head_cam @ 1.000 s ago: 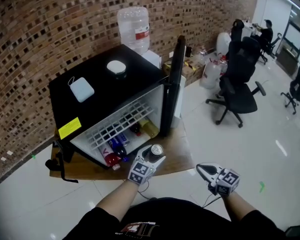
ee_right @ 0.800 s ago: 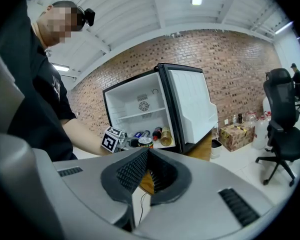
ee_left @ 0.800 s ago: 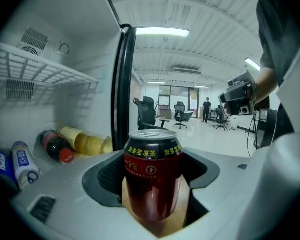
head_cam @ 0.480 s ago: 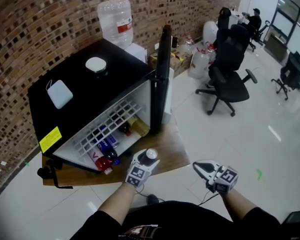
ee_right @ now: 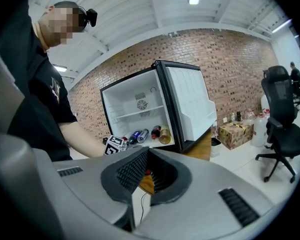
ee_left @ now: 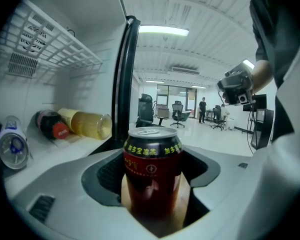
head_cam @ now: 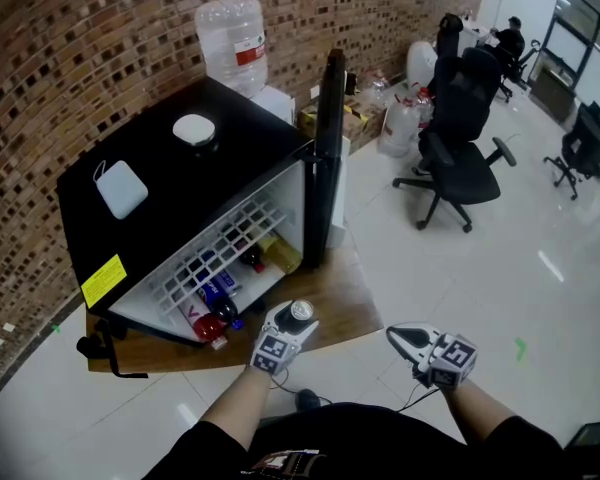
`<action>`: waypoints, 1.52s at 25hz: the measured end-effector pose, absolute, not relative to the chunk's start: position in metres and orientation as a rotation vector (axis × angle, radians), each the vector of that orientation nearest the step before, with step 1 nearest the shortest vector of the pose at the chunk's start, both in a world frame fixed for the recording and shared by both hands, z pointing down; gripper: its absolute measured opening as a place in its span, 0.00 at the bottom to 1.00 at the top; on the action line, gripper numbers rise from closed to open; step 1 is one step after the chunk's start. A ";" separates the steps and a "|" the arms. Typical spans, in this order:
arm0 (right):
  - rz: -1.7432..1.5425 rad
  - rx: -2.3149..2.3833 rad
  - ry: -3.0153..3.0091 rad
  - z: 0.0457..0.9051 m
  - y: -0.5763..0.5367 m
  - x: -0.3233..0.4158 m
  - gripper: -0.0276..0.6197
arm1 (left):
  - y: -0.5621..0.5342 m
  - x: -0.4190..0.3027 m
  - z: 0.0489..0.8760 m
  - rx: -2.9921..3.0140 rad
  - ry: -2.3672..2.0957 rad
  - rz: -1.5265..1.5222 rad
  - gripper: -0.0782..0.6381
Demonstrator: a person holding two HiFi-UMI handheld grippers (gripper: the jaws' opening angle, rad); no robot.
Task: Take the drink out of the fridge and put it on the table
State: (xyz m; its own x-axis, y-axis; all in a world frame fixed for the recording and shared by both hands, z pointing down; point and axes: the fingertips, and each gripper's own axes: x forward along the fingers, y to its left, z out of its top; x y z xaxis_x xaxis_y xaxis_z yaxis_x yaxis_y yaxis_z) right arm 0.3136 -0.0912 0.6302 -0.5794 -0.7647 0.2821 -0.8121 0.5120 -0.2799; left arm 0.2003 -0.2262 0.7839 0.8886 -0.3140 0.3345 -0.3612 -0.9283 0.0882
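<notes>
Left gripper (head_cam: pixel 296 318) is clamped on the can (ee_left: pixel 152 176) just in front of the open fridge (head_cam: pixel 180 198), over the tabletop (head_cam: pixel 342 296); right gripper (head_cam: pixel 395 334) is closed and empty, farther out from the fridge; lower the can upright and release only once its base sits flat.

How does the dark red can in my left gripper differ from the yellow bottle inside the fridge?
The dark red metal can stands upright, gripped by the left gripper outside the white fridge. The clear bottle of yellow drink lies on its side on the fridge floor. The can is opaque with yellow print, while the bottle is see-through. Both are drinks.
</notes>
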 end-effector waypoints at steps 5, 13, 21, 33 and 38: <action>0.569 1.357 -2.634 0.625 -0.092 0.303 0.04 | -0.216 0.188 0.788 2.902 -0.495 0.560 0.57; 0.516 1.332 -2.648 0.616 -0.102 0.276 0.04 | -0.213 0.172 0.793 2.819 -0.488 0.652 0.68; 0.492 1.360 -2.663 0.617 -0.109 0.250 0.05 | -0.170 0.070 0.722 2.709 -0.394 0.409 0.61; 0.586 1.326 -2.777 0.606 -0.126 0.123 0.04 | -0.163 -0.178 0.602 2.662 -0.669 0.020 0.11; 0.623 1.295 -2.817 0.604 -0.133 0.074 0.04 | -0.171 -0.239 0.599 2.661 -0.733 0.035 0.11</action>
State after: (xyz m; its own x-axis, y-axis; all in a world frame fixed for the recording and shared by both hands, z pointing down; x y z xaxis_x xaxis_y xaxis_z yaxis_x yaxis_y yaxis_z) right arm 0.0741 -0.1332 0.6044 -0.6645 -0.7336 0.1424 -0.7253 0.5871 -0.3596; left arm -0.2394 -0.1706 0.5987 0.8638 -0.4888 0.1222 -0.4982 -0.7923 0.3523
